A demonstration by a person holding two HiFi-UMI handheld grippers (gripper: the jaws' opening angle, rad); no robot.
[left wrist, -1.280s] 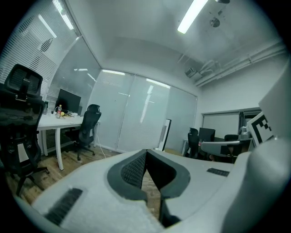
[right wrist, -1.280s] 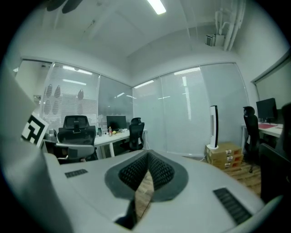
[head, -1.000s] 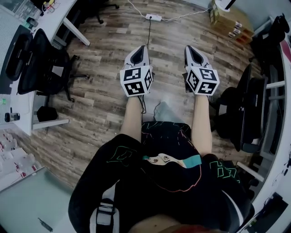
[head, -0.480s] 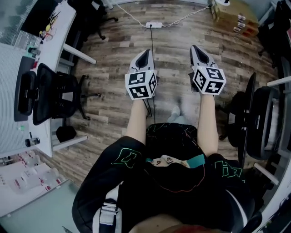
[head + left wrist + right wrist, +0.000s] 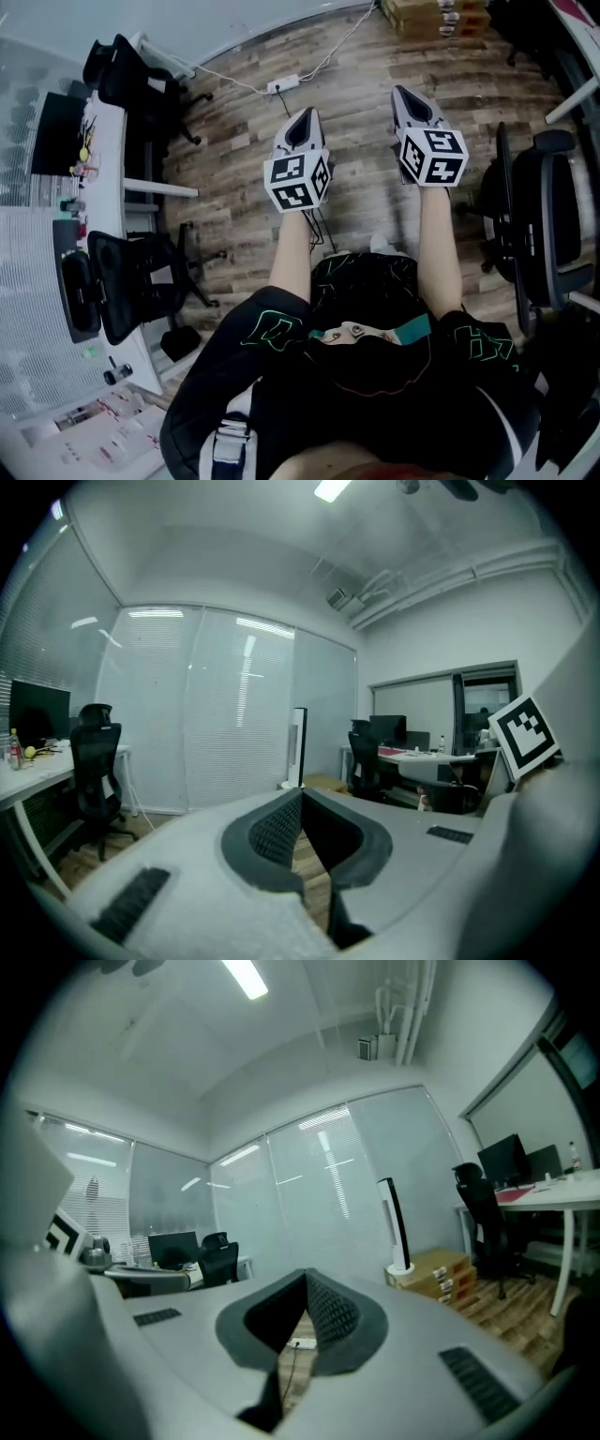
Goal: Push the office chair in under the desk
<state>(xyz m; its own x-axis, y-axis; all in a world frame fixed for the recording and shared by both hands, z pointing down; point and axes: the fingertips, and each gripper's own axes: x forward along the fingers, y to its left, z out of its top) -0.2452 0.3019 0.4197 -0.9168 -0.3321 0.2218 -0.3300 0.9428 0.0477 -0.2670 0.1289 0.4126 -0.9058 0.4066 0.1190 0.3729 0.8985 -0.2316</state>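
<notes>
Nothing of the push done yet, seemingly. Left gripper [image 5: 305,116] and right gripper [image 5: 405,97] both empty, fingers pressed together, out over the floor [image 5: 234,169]. Office chair [image 5: 141,286] well left of the left gripper, at the edge of the white surface [image 5: 37,309], untouched. Approach and push remaining.

The head view looks steeply down from above the person onto the brown wood-plank floor [image 5: 234,187]. The other cameras ride the grey left gripper [image 5: 302,117] and right gripper [image 5: 405,94], close behind the jaws, facing level across the office — both catch the tall white tower fan [image 5: 298,747].
</notes>
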